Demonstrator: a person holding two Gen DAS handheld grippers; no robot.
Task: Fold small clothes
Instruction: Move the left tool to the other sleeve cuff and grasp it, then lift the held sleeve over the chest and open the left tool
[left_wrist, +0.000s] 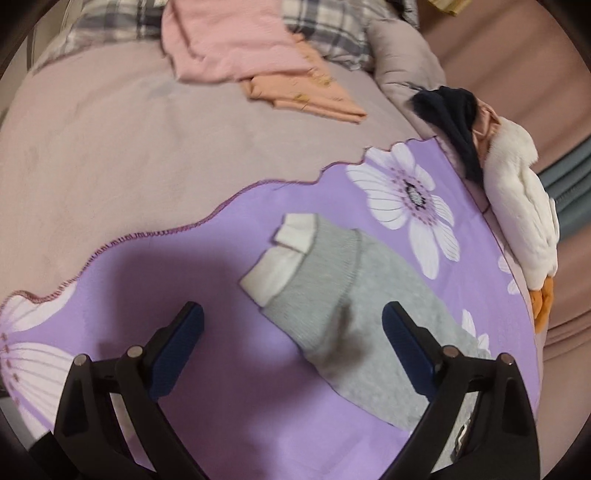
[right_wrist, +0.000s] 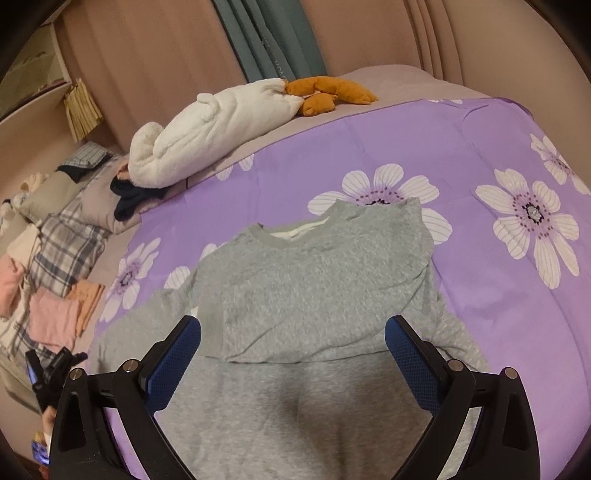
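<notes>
A small grey sweatshirt (right_wrist: 317, 280) lies on a purple flowered cloth (right_wrist: 498, 314) on the bed, its top part folded over with the neckline away from me. My right gripper (right_wrist: 293, 354) is open and empty, hovering over the sweatshirt's lower part. In the left wrist view a grey sleeve (left_wrist: 332, 302) with a white cuff lies on the purple cloth (left_wrist: 229, 295). My left gripper (left_wrist: 293, 339) is open and empty just above that sleeve. The left gripper also shows at the right wrist view's lower left edge (right_wrist: 48, 373).
Folded pink (left_wrist: 229, 40) and orange (left_wrist: 306, 92) clothes lie on the beige blanket near a plaid pillow (left_wrist: 325, 33). A white plush goose (right_wrist: 207, 129) and a dark garment (right_wrist: 129, 199) lie along the far bed edge. Curtains hang behind.
</notes>
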